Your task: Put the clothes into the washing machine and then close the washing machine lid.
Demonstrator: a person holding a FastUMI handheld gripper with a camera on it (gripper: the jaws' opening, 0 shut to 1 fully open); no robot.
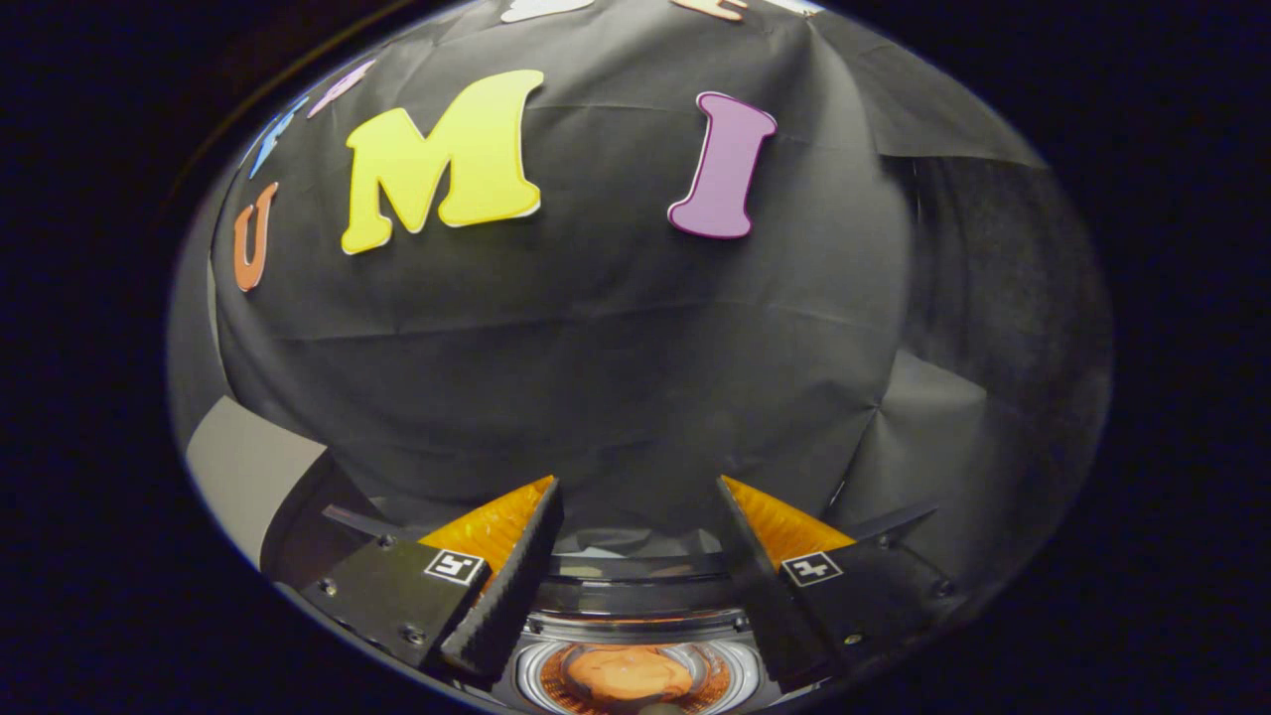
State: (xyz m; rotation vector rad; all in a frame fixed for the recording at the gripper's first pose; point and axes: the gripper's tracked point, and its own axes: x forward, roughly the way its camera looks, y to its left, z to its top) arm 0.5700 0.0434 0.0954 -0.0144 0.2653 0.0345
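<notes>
Fingers: the gripper (pixel 635 497) has its two orange-and-black fingers (pixel 501 541) spread wide apart, with nothing between them.
Between the fingers, below: the washing machine (pixel 635 606) sits under the gripper, its round drum opening ringed in shiny metal.
Clothes: an orange garment (pixel 626 675) lies inside the drum, directly beneath the gap between the fingers.
Lid: a dark curved edge (pixel 635 571) crosses just above the drum opening; whether it is the raised lid I cannot tell.
Beyond the fingers: the black cloth wall (pixel 596 377) of the booth rises behind the machine.
Left of the fingers: a pale grey surface (pixel 243 467) meets the wall.
</notes>
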